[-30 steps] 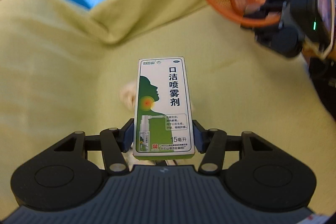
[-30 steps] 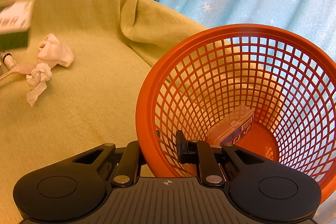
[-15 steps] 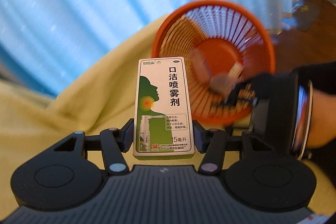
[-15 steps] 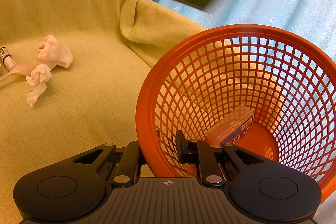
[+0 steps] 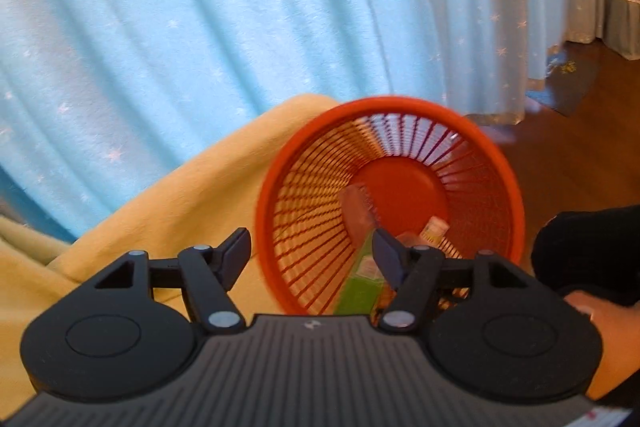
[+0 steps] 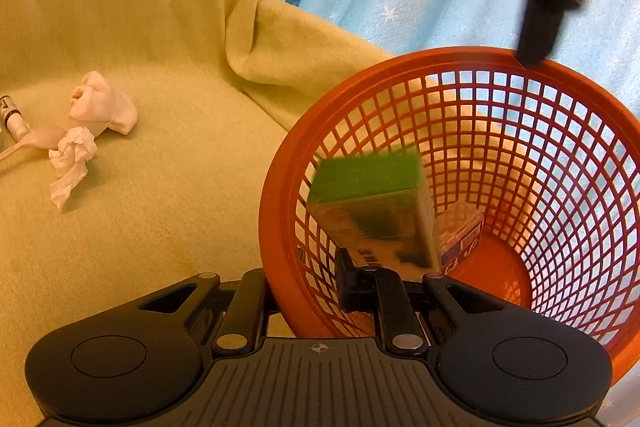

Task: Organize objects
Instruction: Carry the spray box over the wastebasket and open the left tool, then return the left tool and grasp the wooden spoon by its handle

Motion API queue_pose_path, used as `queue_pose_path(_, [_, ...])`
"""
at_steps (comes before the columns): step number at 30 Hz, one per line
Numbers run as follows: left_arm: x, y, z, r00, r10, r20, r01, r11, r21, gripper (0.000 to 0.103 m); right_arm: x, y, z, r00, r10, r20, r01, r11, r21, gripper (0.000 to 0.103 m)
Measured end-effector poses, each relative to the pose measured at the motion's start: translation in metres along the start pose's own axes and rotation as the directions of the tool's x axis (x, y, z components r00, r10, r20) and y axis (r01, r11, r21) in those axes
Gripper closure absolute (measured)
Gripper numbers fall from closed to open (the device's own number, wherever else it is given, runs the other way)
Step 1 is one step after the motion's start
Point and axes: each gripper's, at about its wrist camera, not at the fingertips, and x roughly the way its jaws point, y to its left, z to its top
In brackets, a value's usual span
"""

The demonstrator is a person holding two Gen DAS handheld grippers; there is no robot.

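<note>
orange mesh basket sits tilted on the yellow-green blanket, its near rim pinched in the closed jaws of the right gripper, and the green medicine box is blurred inside its mouth beside a small clear case. the left gripper hangs above the rim angled down, its jaws just opened and empty. if that rim slips, the slanted basket could tip its contents out.

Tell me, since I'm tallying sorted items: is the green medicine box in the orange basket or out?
In. The green medicine box lies blurred inside the orange basket; the left gripper stands open, empty.
</note>
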Motion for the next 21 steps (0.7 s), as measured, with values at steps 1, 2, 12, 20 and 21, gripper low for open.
queue_pose_path(1, [-0.004, 0.004, -0.004, 1.000, 0.015, -0.008, -0.015, 1.000, -0.006, 0.040, 0.000, 0.000, 0.000, 1.000, -0.001, 0.000, 0.001, 1.000, -0.002, 0.091])
queue_pose_path(2, [-0.007, 0.007, -0.008, 0.999, 0.033, -0.018, -0.033, 0.999, -0.015, 0.040, 0.000, 0.000, 0.000, 1.000, -0.001, -0.001, 0.001, 1.000, -0.003, 0.091])
queue_pose_path(12, [-0.045, 0.056, -0.089, 0.958, 0.214, -0.193, -0.246, 0.956, -0.162, 0.039, 0.000, 0.000, 0.000, 1.000, -0.001, 0.000, 0.001, 1.000, 0.000, 0.091])
queue_pose_path(20, [-0.077, 0.079, -0.159, 0.912, 0.272, -0.307, -0.360, 0.889, -0.282, 0.040, -0.002, 0.000, -0.001, 1.000, -0.003, -0.001, 0.003, 1.000, -0.002, 0.091])
queue_pose_path(21, [-0.079, 0.079, -0.167, 0.908, 0.272, -0.320, -0.369, 0.881, -0.297, 0.040, -0.003, -0.001, -0.001, 1.000, -0.003, -0.001, 0.003, 1.000, -0.002, 0.091])
